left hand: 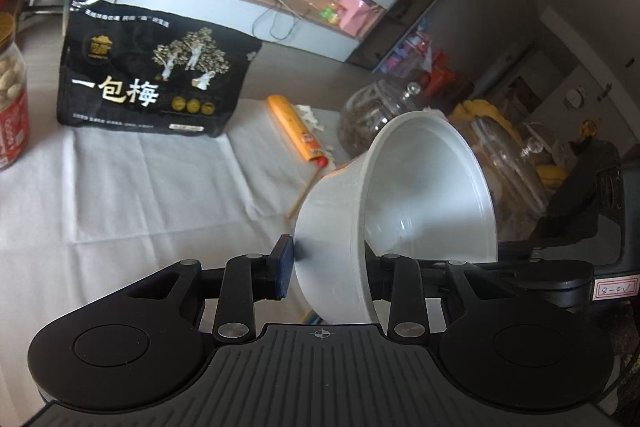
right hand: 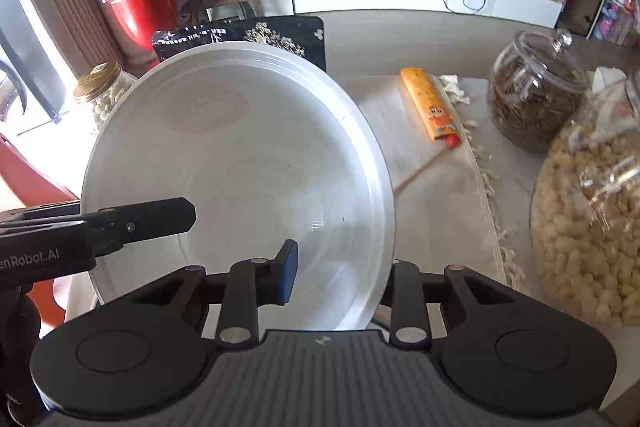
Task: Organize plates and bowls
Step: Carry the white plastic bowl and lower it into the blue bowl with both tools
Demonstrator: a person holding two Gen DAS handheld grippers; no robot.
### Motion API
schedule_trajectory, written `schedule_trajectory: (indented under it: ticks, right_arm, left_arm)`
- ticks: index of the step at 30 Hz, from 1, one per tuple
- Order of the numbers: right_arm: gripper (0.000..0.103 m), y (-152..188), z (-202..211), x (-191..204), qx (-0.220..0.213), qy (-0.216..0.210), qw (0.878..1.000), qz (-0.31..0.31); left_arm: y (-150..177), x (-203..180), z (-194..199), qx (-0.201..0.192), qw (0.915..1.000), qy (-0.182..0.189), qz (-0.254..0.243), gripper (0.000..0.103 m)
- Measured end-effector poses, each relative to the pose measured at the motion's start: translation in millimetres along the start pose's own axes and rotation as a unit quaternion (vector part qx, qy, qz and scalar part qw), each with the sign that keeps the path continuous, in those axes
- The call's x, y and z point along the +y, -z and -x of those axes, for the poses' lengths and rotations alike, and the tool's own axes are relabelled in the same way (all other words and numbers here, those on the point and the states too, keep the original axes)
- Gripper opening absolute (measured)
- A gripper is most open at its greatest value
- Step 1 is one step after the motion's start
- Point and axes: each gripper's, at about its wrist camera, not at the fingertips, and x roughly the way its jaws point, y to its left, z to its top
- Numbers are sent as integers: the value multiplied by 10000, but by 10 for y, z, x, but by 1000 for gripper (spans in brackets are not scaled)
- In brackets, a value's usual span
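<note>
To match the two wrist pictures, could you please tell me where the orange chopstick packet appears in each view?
Left wrist: the orange chopstick packet lies slanted on the white cloth, just above centre, right of the black snack bag.
Right wrist: the packet lies right of centre, between the white bowl and the lidded glass jar.
Shared landmark: the black snack bag.

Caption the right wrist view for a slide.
Right hand-held gripper clamps the rim of a tilted white bowl above the cloth-covered table.

A white bowl [left hand: 400, 211] is tilting on its side, mouth facing right, at lower centre-right. A white plate [right hand: 240, 179] is standing tilted, filling the frame's centre-left.
</note>
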Motion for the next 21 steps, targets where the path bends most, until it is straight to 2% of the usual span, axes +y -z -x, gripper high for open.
schedule_trajectory:
  ticks: [4, 8, 13, 16, 21]
  right_arm:
    - [29, 316, 123, -180, 198, 267, 9994, -93]
    - [29, 537, 73, -325, 468, 266, 9981, -297]
    - [29, 718, -111, -400, 756, 232, 9959, -446]
    - [30, 785, -171, -368, 807, 232, 9953, -480]
    - [30, 751, -200, -346, 785, 249, 9957, -434]
  left_arm:
    - [212, -160, -209, 655, 9974, 220, -222, 36]
    - [406, -190, -370, 1118, 9928, 286, -328, 35]
    - [570, -36, -564, 1511, 9881, 277, -16, 31]
    - [585, 30, -579, 1545, 9877, 209, 87, 30]
    - [522, 3, -468, 1340, 9909, 153, 6, 29]
